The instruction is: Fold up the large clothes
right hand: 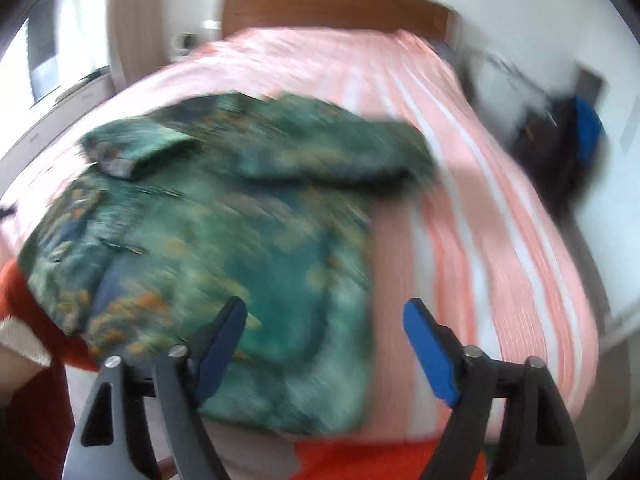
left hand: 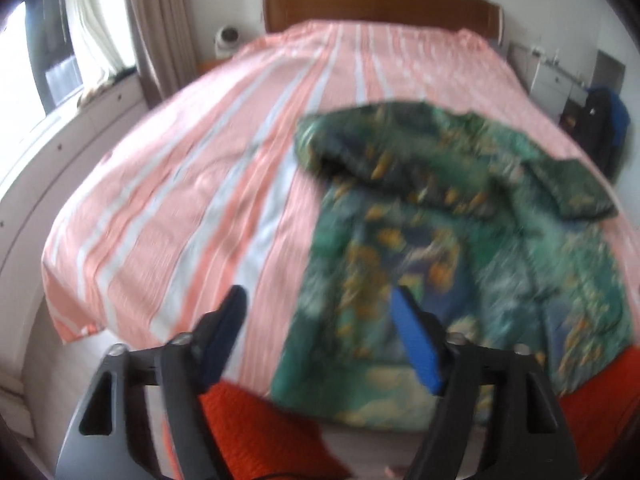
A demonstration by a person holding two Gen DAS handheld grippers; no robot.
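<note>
A large green shirt with orange and blue print (left hand: 460,248) lies flat on the bed, sleeves folded inward across its upper part. In the right wrist view the shirt (right hand: 224,224) fills the left and middle. My left gripper (left hand: 320,300) is open and empty, held above the shirt's near left edge. My right gripper (right hand: 326,312) is open and empty, held above the shirt's near right edge. Both views are motion-blurred.
The bed has a pink and white striped cover (left hand: 192,184) and a wooden headboard (left hand: 380,0). An orange-red cloth (left hand: 260,432) shows at the near edge. A window and curtains (left hand: 100,32) stand at left; a dark bag (left hand: 604,128) stands at right.
</note>
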